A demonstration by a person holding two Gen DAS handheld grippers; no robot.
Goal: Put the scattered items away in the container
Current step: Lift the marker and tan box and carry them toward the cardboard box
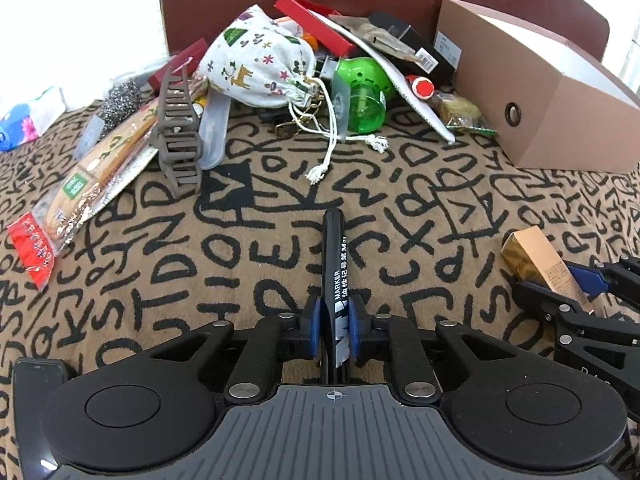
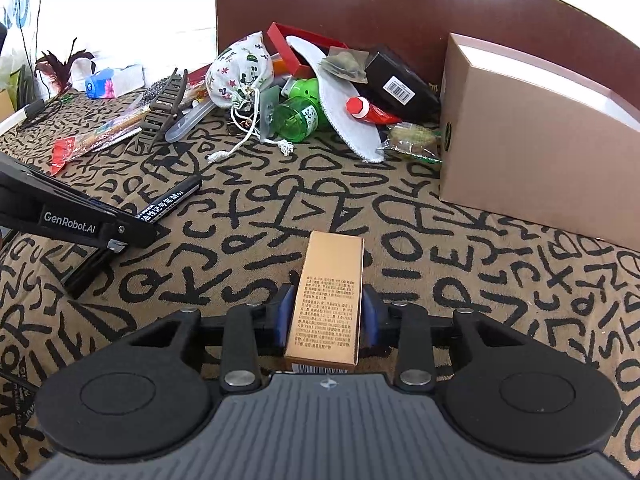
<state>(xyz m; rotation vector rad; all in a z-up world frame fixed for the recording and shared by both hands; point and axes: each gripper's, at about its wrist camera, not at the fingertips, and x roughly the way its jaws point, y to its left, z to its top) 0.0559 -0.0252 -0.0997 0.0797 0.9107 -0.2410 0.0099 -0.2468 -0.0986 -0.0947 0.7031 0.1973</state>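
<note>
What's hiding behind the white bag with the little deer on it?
Behind the bag a red box leans against the dark headboard, with something orange beside it. The bag covers the red box's lower part, so what else sits there can't be seen.

Readable marks on the marker, the gripper, the boxes and the cloth

The black marker (image 1: 335, 280) reads "MARKER" in white, with Chinese characters and "M01" alongside, clearest in the right wrist view (image 2: 168, 204); the left gripper's (image 2: 116, 216) black arm carries "GenRobot.AI" in white; the gold box (image 2: 326, 312) bears a block of fine dark print too small to read, and a barcode at its near end; the black box (image 2: 400, 80) has a white barcode label; the tablecloth (image 1: 200, 280) is printed all over with loose black letters
</note>
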